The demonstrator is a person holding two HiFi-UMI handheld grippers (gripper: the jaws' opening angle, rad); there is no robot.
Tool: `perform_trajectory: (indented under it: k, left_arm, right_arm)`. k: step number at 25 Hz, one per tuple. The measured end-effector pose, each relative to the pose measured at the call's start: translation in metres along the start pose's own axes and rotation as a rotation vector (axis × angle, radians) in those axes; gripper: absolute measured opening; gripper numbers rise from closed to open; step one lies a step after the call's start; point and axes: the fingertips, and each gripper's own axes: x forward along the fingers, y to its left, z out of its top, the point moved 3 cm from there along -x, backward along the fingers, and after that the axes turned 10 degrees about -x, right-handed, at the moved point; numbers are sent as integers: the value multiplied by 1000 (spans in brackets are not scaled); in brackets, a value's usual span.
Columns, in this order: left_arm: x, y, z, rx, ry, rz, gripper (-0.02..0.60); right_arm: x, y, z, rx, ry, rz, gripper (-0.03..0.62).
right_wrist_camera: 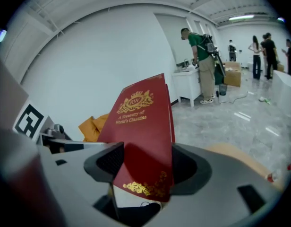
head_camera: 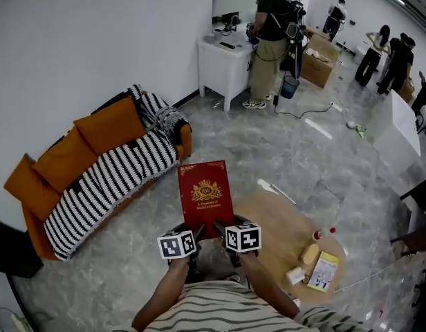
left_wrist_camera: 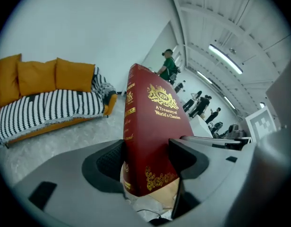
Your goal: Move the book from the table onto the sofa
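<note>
A red hardcover book with gold print hangs in the air over the grey floor, between the sofa and the round wooden table. My left gripper is shut on the book's near left corner and my right gripper on its near right corner. In the left gripper view the book stands upright between the pads of the left gripper, spine toward the sofa. In the right gripper view the right gripper clamps the book's lower edge.
The sofa has orange cushions and a black-and-white striped blanket. On the table lie a yellow bottle and a yellow booklet. A person in green stands at a white desk; a white cable lies on the floor.
</note>
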Motion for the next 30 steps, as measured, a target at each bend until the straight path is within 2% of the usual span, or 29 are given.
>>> perform_trajectory:
  k: [4, 9, 14, 23, 30]
  left_arm:
    - [-23, 44, 20, -70, -71, 57, 293]
    - [-64, 122, 51, -188, -158, 147, 293]
    - [-91, 187, 85, -257, -212, 188, 293]
    - [-130, 264, 135, -330, -294, 246, 293]
    - [-125, 297, 166, -381, -322, 261, 293]
  right_arm:
    - [38, 40, 18, -74, 25, 81, 302]
    - [102, 115, 42, -179, 76, 202, 302]
    - [158, 177, 66, -250, 98, 273, 302]
    - [225, 257, 104, -331, 118, 357, 302]
    - [267, 276, 128, -377, 149, 379, 302]
